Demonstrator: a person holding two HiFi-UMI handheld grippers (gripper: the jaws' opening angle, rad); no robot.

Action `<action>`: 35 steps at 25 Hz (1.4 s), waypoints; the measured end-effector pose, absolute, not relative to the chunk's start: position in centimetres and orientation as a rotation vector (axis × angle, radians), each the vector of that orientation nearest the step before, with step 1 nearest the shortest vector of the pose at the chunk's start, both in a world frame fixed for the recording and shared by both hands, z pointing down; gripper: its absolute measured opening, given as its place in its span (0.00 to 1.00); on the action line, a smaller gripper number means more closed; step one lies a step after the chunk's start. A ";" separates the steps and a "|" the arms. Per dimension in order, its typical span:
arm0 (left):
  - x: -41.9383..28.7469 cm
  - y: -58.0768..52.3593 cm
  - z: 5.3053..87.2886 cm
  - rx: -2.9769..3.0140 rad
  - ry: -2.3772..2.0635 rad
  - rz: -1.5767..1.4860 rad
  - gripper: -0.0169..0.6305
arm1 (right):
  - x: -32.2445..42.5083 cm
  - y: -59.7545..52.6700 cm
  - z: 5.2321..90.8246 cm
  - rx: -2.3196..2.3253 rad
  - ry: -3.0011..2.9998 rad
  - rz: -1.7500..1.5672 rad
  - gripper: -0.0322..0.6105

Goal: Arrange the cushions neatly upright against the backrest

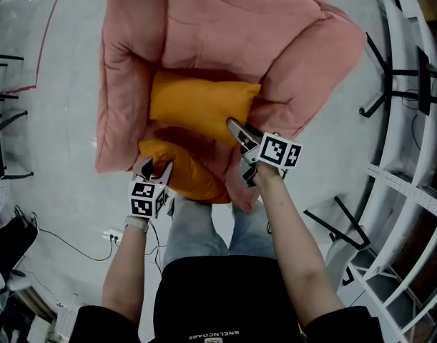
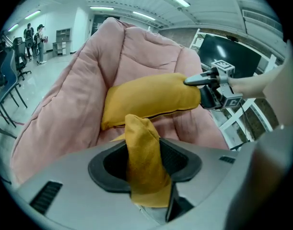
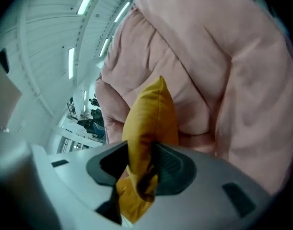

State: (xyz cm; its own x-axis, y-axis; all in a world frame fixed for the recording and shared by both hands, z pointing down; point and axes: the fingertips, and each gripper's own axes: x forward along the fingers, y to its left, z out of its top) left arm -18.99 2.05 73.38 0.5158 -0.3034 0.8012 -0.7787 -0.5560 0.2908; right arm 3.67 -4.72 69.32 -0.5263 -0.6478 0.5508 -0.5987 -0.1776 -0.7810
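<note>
Grey floor (image 1: pixel 53 106), open workshop space, with a white rack (image 1: pixel 411 184) out past the right gripper's outer side. The pink lounge chair (image 1: pixel 125 84) is straight ahead of both grippers, and its backrest (image 1: pixel 232 20) is on the far side of them.

The right gripper (image 1: pixel 236 128) has its jaws clamped on a corner of the upper cushion (image 1: pixel 200 106). Its own view shows orange fabric bunched between the pads. From the tips the cushion runs away toward the left gripper's side. It sits on its long edge at the foot of the backrest and looks propped there, but leaning and not squared up.

The left gripper (image 1: pixel 156 167) has its jaws closed on a corner of the lower cushion (image 1: pixel 186 174), with a peak of fabric pinched between the pads. The rest of that cushion lies just beyond the tips, toward the right gripper. It is slumped on the seat front, nearer the grippers than the upper one and clear of the backrest.

Progress, as a judgement, is about halfway.
- Done: one cushion is at the backrest.
- Left: straighten it, and probably slide it sideways, since it takes up the middle.
- Left: lift the lower cushion, stand it upright beside the first and release both.
</note>
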 end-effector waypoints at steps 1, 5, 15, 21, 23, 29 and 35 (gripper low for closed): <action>-19.1 2.0 73.4 2.104 -0.874 0.939 0.32 | 3.3 -5.1 70.3 -1.500 1.957 -1.861 0.30; -19.4 1.9 73.6 2.096 -0.860 0.934 0.32 | 4.8 -5.3 73.6 -1.625 1.908 -1.878 0.34; -19.8 0.3 74.9 2.083 -0.826 0.948 0.32 | 7.8 -3.0 76.8 -2.151 1.965 -1.904 0.46; -19.6 0.3 75.0 2.083 -0.805 0.948 0.32 | 7.0 -5.1 76.4 -2.296 2.230 -1.772 0.47; -19.5 -0.1 74.6 2.086 -0.797 0.948 0.32 | 7.2 -5.6 77.5 -2.257 2.072 -1.891 0.46; -20.2 0.0 75.2 2.096 -0.800 0.944 0.32 | 5.8 -2.8 80.8 -2.155 1.796 -2.128 0.43; -20.7 -0.5 75.6 2.094 -0.772 0.963 0.32 | 5.6 -2.3 80.6 -2.098 1.839 -2.087 0.44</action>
